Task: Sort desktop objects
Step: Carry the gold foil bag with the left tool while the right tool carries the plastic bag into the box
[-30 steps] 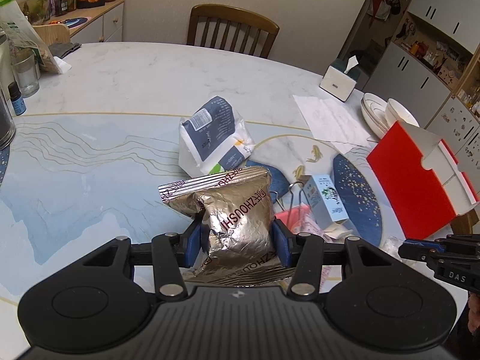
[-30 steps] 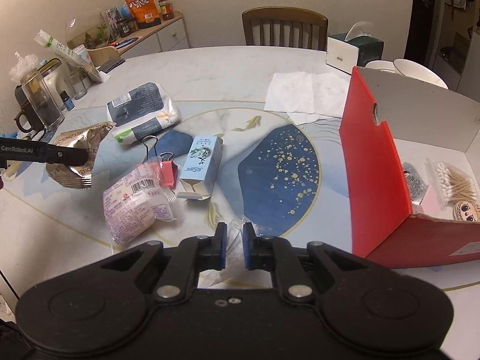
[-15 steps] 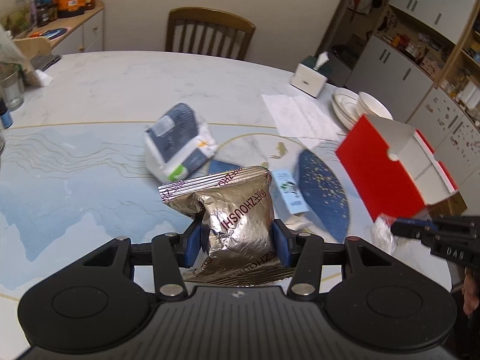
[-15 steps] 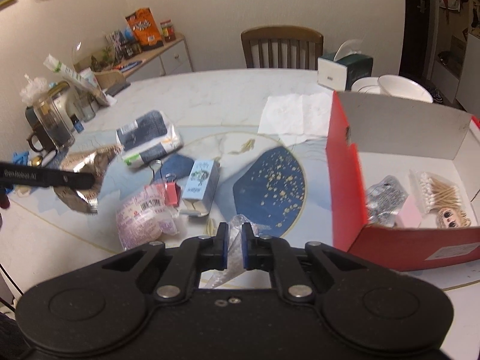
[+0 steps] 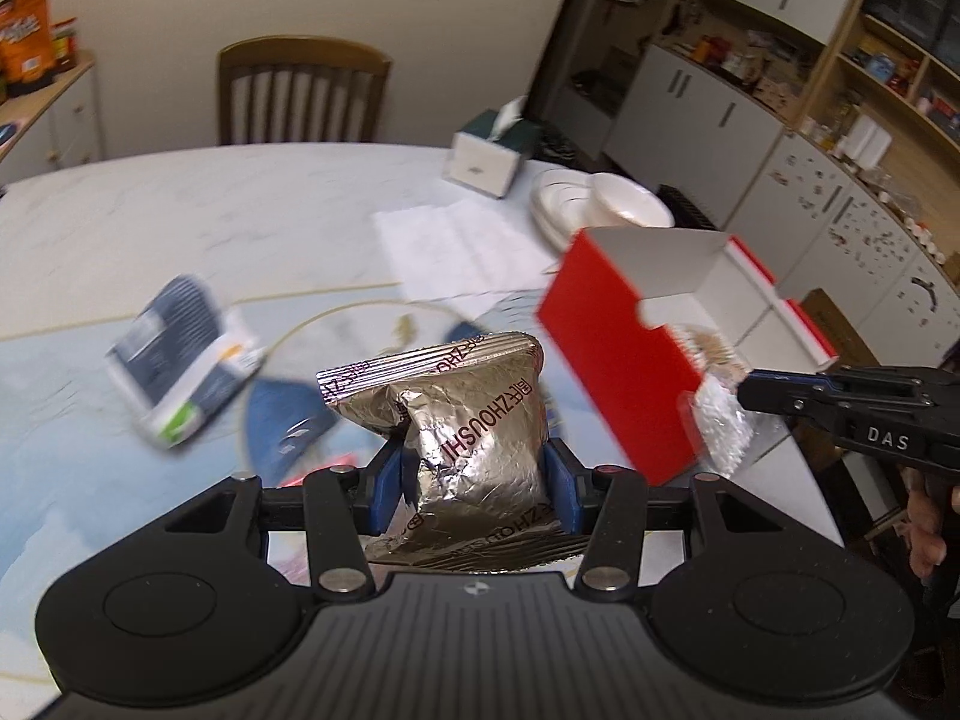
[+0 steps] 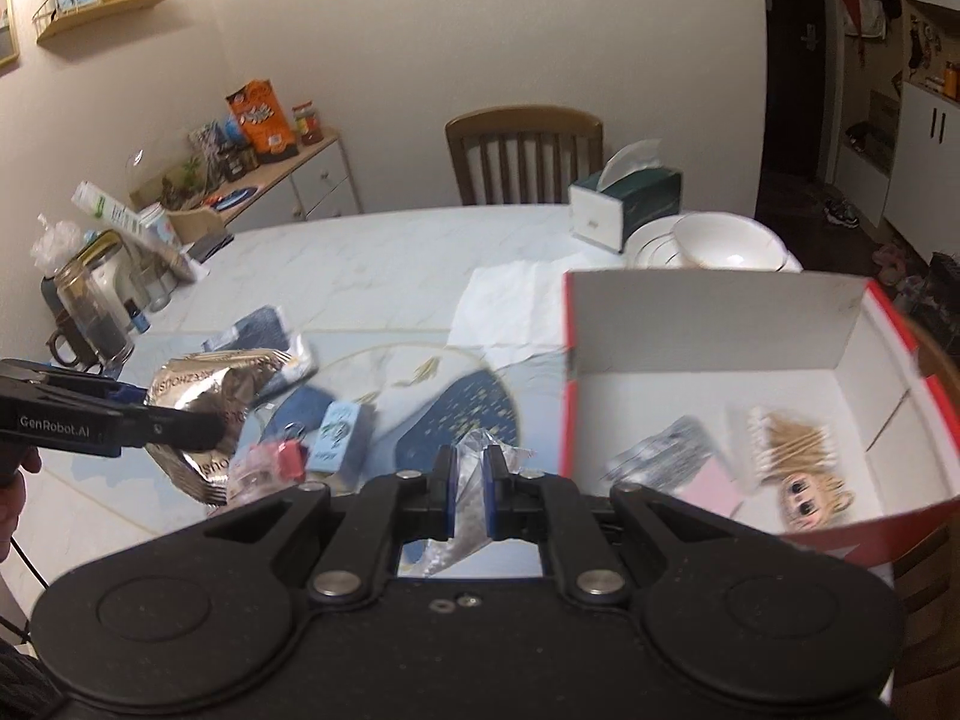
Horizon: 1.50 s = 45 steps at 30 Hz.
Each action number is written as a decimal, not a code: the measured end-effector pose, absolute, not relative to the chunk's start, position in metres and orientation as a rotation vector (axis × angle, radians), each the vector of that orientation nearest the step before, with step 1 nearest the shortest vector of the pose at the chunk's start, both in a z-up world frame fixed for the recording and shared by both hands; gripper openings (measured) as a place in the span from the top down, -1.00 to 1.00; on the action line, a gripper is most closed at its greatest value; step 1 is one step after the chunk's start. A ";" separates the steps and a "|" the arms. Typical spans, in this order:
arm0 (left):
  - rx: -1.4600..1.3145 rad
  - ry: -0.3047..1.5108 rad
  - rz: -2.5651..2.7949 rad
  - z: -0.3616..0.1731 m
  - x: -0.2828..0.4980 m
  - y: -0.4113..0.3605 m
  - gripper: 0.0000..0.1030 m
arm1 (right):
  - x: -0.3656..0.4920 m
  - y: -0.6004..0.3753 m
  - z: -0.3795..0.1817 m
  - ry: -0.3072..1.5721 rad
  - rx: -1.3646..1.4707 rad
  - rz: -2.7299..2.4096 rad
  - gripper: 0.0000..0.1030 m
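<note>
My left gripper is shut on a crinkled silver foil snack bag and holds it above the table; it also shows in the right wrist view. My right gripper is shut on a small clear plastic packet, seen at the right in the left wrist view, close to the red box's near corner. The red box stands open at the right, with cotton swabs, a doll face and a foil pack inside.
On the table lie a blue-and-white pouch, a light blue carton, a pink packet with a red clip, a paper napkin, a tissue box and white bowls. A chair stands behind.
Both grippers have risen and swung right toward the red box, each still holding its item. The box interior now shows more fully in the right wrist view.
</note>
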State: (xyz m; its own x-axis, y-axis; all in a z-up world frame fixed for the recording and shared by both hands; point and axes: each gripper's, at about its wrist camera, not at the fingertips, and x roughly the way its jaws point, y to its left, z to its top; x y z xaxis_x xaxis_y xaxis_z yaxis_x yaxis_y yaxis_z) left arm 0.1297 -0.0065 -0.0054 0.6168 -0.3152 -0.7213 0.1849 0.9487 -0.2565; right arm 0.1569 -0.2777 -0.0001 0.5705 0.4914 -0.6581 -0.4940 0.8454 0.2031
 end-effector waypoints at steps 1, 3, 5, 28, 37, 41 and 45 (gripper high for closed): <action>-0.156 0.857 -0.301 -0.004 0.133 -0.014 0.06 | 0.160 -0.283 0.002 0.765 0.000 0.575 0.85; -0.141 0.851 -0.327 0.000 0.140 -0.031 0.06 | 0.165 -0.293 0.005 0.754 0.007 0.567 0.85; -0.128 0.847 -0.352 0.003 0.146 -0.048 0.06 | 0.171 -0.304 0.007 0.744 0.009 0.556 0.85; 0.016 0.830 -0.502 0.016 0.233 -0.197 0.06 | 0.232 -0.392 -0.008 0.746 0.022 0.477 0.85; 0.074 0.893 -0.501 -0.011 0.277 -0.232 0.06 | 0.249 -0.401 -0.024 0.775 0.005 0.475 0.85; 0.106 0.919 -0.505 -0.026 0.290 -0.243 0.06 | 0.256 -0.400 -0.033 0.797 0.001 0.482 0.85; 0.138 0.942 -0.507 -0.041 0.302 -0.251 0.06 | 0.260 -0.396 -0.043 0.817 -0.012 0.491 0.85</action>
